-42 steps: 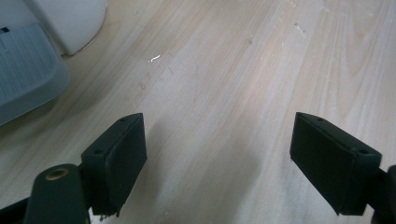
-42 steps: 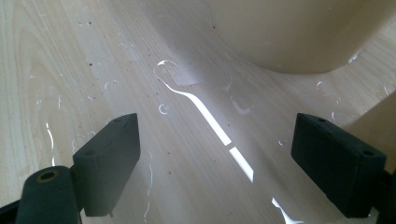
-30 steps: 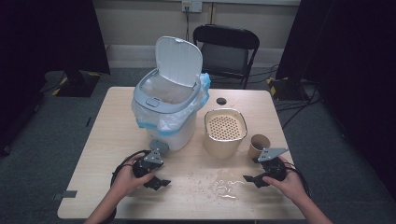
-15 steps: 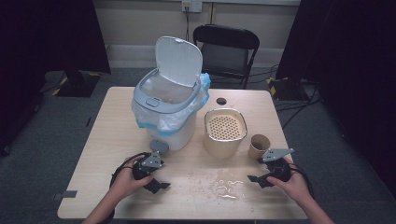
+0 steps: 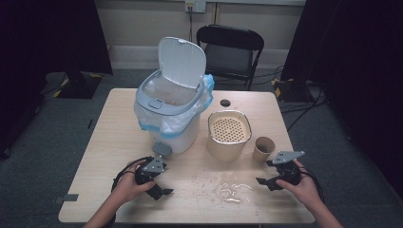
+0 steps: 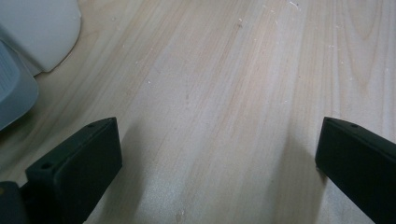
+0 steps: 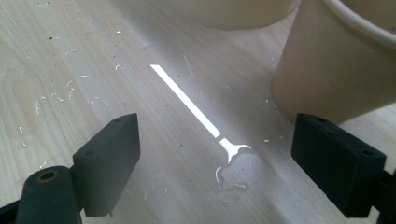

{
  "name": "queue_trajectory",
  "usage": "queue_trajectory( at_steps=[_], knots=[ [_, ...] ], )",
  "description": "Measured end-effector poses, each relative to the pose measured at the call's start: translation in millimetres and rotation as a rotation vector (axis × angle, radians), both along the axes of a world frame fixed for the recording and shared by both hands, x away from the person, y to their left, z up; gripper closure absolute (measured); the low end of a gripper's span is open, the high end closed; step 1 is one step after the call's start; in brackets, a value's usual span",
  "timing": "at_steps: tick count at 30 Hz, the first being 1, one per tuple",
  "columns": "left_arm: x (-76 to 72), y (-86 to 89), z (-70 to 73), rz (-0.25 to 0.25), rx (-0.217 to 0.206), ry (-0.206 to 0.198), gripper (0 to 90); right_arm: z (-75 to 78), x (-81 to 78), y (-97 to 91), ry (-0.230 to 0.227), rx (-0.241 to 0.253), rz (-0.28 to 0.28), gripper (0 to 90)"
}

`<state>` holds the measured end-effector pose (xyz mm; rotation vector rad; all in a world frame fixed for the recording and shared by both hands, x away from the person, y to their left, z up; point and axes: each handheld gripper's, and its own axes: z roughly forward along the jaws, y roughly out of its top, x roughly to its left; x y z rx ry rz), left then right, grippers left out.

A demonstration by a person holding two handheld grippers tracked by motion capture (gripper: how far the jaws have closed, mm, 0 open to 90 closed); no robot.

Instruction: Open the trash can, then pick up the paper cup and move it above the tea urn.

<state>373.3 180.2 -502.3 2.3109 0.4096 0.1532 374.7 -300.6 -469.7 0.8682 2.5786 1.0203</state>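
My left gripper (image 5: 161,191) rests low on the wooden table (image 5: 119,142) in front of the white pedal bin (image 5: 172,124), whose lid stands up. Its jaws (image 6: 217,135) have just been opening and now stand wide apart over bare wood, with nothing between them. My right gripper (image 5: 264,182) sits near the front right, just in front of a small paper cup (image 5: 263,148). It is open (image 7: 217,130) over wet, glaring wood, and the paper cup (image 7: 327,65) stands beyond its right jaw.
A beige tub with a perforated insert (image 5: 229,132) stands beside the bin. A small watery spill (image 5: 231,190) with pale scraps lies between my hands. The bin's base (image 6: 39,32) and grey pedal (image 6: 14,88) are close on the left. A black chair (image 5: 230,52) stands behind the table.
The right hand has edged slightly toward the table's right side. The left hand stays where it was.
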Motion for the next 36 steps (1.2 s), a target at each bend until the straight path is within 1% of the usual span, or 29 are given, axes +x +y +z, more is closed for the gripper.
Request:
queue_trajectory(
  at_steps=[1, 3, 4, 5, 6, 14, 16, 20, 22, 26, 27, 30, 33, 34, 36],
  knots=[
    [0.0, 0.3, -0.3, -0.001, -0.002, -0.002, 0.0, -0.2, -0.7, -2.8, 0.003, -0.003, -0.010, 15.0],
    [-0.1, 0.2, -0.2, -0.001, -0.001, -0.003, 0.0, -0.2, -0.9, -4.2, 0.000, -0.004, -0.011, 15.0],
    [0.1, 0.5, 0.0, -0.001, 0.005, -0.005, 0.0, -0.2, -1.2, -5.4, 0.001, -0.001, -0.017, 15.0],
    [0.1, 0.4, -0.2, -0.001, 0.002, -0.005, 0.0, -0.2, -1.4, -6.4, -0.001, 0.004, -0.019, 15.0],
    [0.2, 0.5, -0.1, -0.004, 0.003, -0.005, 0.0, 0.5, -1.9, -7.7, 0.001, -0.004, -0.025, 15.0],
    [0.3, 0.4, -0.3, -0.006, 0.002, -0.004, 0.0, 0.8, 0.3, -9.0, -0.002, -0.006, -0.030, 15.1],
    [0.2, 0.4, -0.1, -0.004, 0.004, -0.003, 0.0, -0.4, 3.3, -10.1, -0.001, 0.001, -0.032, 15.0],
    [0.2, 0.4, -0.2, -0.003, 0.003, -0.005, 0.0, -0.2, 6.6, -10.8, -0.006, -0.002, -0.036, 15.0],
    [0.1, 0.3, 0.0, -0.003, 0.005, -0.002, 0.0, -0.1, 7.7, -11.0, 0.002, 0.005, -0.042, 15.0],
    [0.3, 0.5, 0.0, -0.006, 0.005, -0.002, 0.0, -2.1, 10.2, -11.7, -0.006, -0.003, -0.046, 14.8],
    [0.3, 0.6, -0.1, -0.007, 0.003, -0.003, 0.0, -2.7, 11.2, -12.6, -0.010, 0.004, -0.048, 15.0],
    [0.4, 0.7, -0.3, -0.010, -0.001, -0.002, 0.0, -0.9, 13.3, -13.2, -0.016, -0.006, -0.047, 14.8],
    [0.1, 0.9, -0.4, -0.012, -0.003, 0.000, 0.0, 1.7, 14.5, -13.6, -0.021, 0.004, -0.044, 14.8],
    [0.1, 0.8, -0.4, -0.011, -0.003, 0.001, 0.0, 2.6, 15.4, -13.6, -0.028, -0.002, -0.046, 14.7],
    [-0.1, 1.1, -0.3, -0.008, 0.001, 0.000, 0.0, 3.1, 18.6, -14.5, -0.028, 0.000, -0.057, 14.8]
  ],
)
